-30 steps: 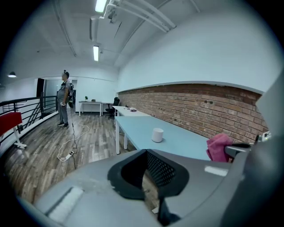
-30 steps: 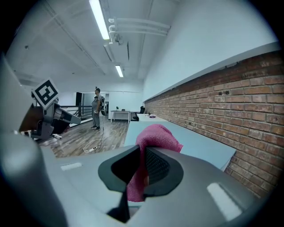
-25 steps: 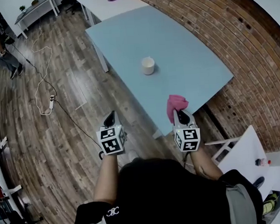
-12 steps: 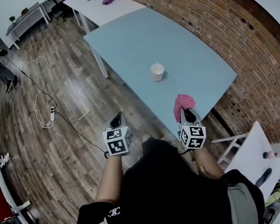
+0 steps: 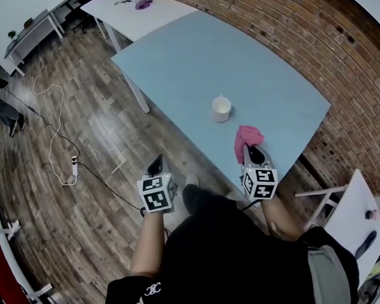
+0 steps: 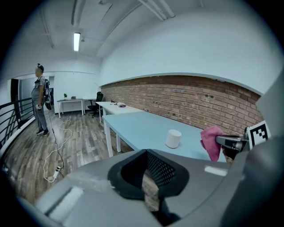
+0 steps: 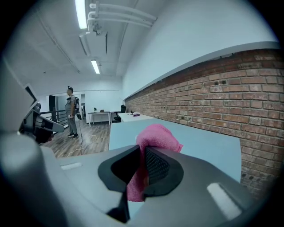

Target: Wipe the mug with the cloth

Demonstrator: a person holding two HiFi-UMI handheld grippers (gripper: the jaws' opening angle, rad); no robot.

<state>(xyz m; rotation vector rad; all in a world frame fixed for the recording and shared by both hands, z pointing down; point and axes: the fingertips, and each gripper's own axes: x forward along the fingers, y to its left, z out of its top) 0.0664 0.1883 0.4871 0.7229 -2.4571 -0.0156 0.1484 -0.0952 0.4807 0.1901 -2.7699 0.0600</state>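
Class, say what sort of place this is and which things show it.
Likely an open-plan office or workshop: a long light-blue table beside a brick wall, white desks further off, wooden floor.

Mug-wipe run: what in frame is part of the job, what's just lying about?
Job: white mug on the blue table; pink cloth, clamped in the right gripper; left gripper, shut and empty.
Lying about: white table beyond, small items on it; power strip on the floor; person standing far off.
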